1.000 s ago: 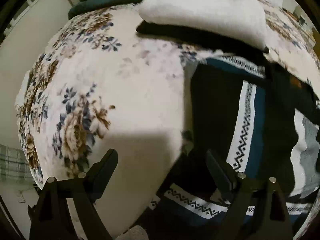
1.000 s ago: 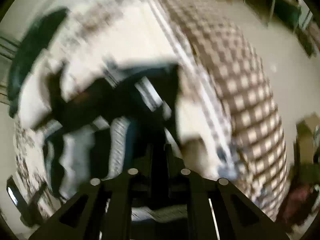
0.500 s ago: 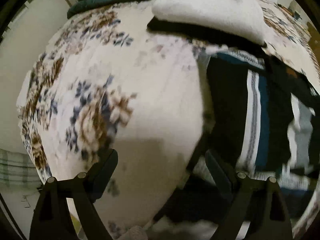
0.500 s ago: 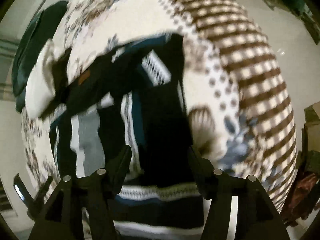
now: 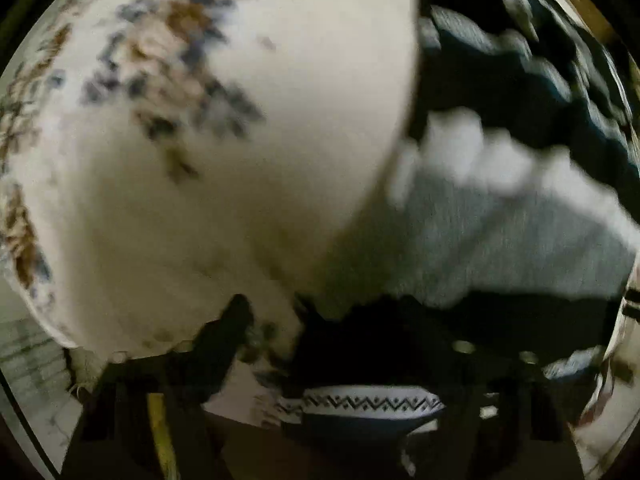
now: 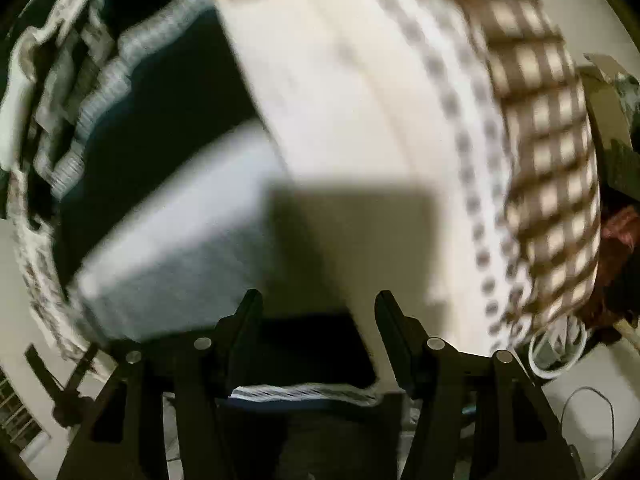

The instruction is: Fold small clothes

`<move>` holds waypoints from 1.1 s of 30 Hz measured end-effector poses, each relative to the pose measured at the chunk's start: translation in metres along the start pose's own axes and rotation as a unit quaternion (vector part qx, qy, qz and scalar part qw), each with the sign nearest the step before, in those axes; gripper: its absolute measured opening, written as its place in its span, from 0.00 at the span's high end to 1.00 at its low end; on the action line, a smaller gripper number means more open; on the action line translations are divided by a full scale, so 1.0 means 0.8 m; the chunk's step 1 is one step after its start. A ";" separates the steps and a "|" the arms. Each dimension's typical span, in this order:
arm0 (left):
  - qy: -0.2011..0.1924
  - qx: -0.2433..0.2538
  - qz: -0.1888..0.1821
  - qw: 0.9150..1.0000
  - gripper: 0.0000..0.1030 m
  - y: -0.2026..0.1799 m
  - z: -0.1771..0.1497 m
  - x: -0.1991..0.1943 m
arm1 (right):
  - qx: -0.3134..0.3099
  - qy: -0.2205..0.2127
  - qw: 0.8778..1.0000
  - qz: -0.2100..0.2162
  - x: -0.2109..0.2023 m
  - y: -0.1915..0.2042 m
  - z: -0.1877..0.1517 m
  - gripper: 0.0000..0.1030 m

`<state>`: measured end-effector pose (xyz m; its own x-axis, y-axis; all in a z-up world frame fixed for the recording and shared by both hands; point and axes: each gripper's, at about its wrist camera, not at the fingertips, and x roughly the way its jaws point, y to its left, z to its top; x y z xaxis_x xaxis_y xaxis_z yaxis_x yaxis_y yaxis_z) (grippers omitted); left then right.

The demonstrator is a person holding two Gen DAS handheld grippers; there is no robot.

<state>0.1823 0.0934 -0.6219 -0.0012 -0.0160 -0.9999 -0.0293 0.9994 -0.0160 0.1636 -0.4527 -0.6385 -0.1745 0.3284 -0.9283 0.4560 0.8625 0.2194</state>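
Observation:
A dark knitted garment with grey, white and teal bands lies on a floral bedspread (image 5: 240,160). In the left wrist view the garment (image 5: 500,232) fills the right side, and its zigzag-patterned hem (image 5: 372,402) lies low between the fingers. My left gripper (image 5: 344,320) is close over the garment's near edge; its left finger (image 5: 228,332) shows, the right one is lost against dark cloth. In the right wrist view the garment (image 6: 180,220) lies left and below. My right gripper (image 6: 318,312) is open, straddling the hem edge (image 6: 304,394). Both views are blurred.
The bedspread's checked brown border (image 6: 540,160) runs down the right of the right wrist view. Past the bed edge lie a white cable (image 6: 556,352) and a reddish-brown bundle (image 6: 620,240) on the floor. The bed's left edge (image 5: 48,320) drops to the floor.
Both grippers have dropped closer to the garment's near hem; the right gripper opened a second ago and stays open. The folded white towel has left the left wrist view.

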 end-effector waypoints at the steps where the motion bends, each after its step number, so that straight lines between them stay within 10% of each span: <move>1: 0.005 0.010 -0.002 1.000 0.62 -0.004 -0.007 0.009 | 0.006 0.003 1.000 -0.003 0.012 -0.007 -0.010 0.41; 5: -0.018 0.021 -0.006 1.000 0.94 -0.017 -0.024 0.016 | 0.023 0.007 0.999 0.021 0.048 -0.024 -0.039 0.38; 7: -0.029 0.013 -0.012 0.999 0.94 -0.020 -0.031 0.009 | 0.012 -0.012 1.000 0.017 0.047 -0.023 -0.049 0.38; 9: -0.039 0.003 -0.015 0.999 0.95 -0.022 -0.039 -0.001 | -0.008 -0.030 0.999 -0.010 0.045 -0.013 -0.063 0.85; 12: -0.052 -0.009 -0.017 0.998 0.95 -0.021 -0.053 -0.016 | -0.032 -0.039 0.999 -0.021 0.035 -0.005 -0.085 0.95; 21: -0.037 -0.011 -0.029 0.999 0.94 -0.023 -0.057 -0.003 | -0.051 -0.046 0.993 -0.098 0.016 -0.010 -0.106 0.95; 25: -0.024 -0.037 -0.088 0.995 0.84 0.013 -0.058 -0.005 | -0.029 -0.001 0.999 -0.029 0.022 -0.018 -0.083 0.85; 27: -0.012 -0.057 -0.112 0.992 0.72 0.027 -0.065 0.003 | -0.017 0.010 1.000 -0.009 0.024 -0.031 -0.086 0.58; 33: 0.022 -0.076 -0.141 0.987 0.57 0.026 -0.074 0.042 | 0.016 0.054 0.998 0.041 0.047 -0.076 -0.119 0.54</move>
<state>0.1223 0.1121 -0.6553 -0.0148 -0.2973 -0.9547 -0.1848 0.9391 -0.2896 0.0459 -0.4561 -0.6582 -0.2281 0.4388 -0.8691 0.5001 0.8187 0.2821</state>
